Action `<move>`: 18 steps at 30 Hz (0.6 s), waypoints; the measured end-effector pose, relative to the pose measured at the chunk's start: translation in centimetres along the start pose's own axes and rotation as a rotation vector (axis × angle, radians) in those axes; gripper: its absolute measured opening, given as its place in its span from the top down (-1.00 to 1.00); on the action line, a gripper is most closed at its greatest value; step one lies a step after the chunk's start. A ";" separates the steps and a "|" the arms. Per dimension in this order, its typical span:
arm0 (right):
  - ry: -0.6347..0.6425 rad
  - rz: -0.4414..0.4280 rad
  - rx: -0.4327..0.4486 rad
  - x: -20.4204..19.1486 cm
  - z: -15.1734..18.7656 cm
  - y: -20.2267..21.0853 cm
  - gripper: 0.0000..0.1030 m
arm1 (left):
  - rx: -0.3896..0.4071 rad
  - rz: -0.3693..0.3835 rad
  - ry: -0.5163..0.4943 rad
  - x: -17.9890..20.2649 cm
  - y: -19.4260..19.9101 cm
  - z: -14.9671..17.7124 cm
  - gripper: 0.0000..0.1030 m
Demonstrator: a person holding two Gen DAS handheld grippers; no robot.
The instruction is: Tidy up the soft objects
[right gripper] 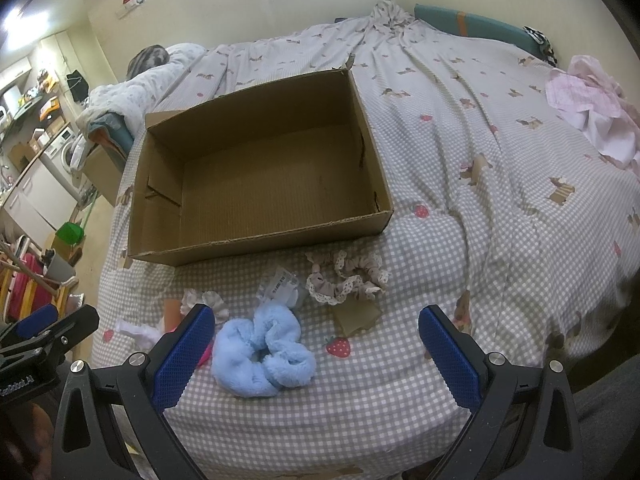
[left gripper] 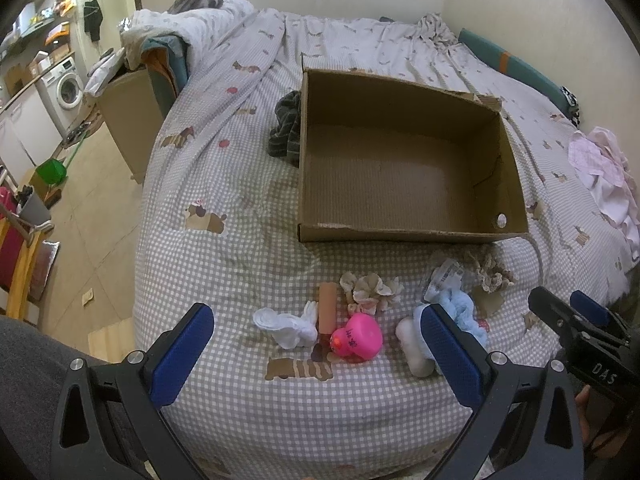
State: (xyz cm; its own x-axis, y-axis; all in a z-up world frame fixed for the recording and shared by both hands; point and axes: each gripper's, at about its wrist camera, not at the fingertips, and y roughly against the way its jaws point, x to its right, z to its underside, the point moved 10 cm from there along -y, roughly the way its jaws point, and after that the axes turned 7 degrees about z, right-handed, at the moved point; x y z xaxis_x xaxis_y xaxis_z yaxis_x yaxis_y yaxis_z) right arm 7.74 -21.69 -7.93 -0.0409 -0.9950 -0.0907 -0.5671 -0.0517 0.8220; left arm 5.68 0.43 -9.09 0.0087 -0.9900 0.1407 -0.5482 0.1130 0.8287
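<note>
Scrunchie (left gripper: 460, 312) half behind left claw (left gripper: 316, 344) — pink toy (left gripper: 358, 336) text illegible.

This is a home bedroom: a bed (left gripper: 248, 184) with a checked, dog-print sheet fills most of both views, with rumpled bedding (left gripper: 188, 24) at its far left corner. Beyond its left edge, a washing machine (left gripper: 66, 90) and cluttered shelves (left gripper: 36, 20) line the wall.

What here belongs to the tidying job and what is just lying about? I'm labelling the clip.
Job: cardboard box, blue scrunchie, beige lace scrunchie, pink rubber duck, white socks, left gripper, right gripper.
Lying about: pink clothes, dark cloth, green dustpan.
</note>
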 end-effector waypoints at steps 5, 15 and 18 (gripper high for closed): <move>-0.002 -0.001 0.001 0.0 0.0 0.0 -1.00 | -0.003 -0.004 0.012 -0.3 0.0 0.0 -1.00; -0.001 -0.003 0.000 0.1 -0.1 0.0 -1.00 | -0.005 -0.005 0.012 -0.2 0.0 0.0 -1.00; -0.007 -0.007 -0.012 0.0 0.0 0.0 -1.00 | -0.005 -0.007 0.017 -0.4 0.1 0.0 -1.00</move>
State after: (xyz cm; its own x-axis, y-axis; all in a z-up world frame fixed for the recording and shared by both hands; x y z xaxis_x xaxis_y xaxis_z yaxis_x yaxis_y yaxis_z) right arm 7.69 -21.70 -7.92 -0.0426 -0.9941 -0.1000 -0.5570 -0.0594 0.8284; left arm 5.65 0.85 -9.07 0.0269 -0.9893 0.1436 -0.5440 0.1061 0.8324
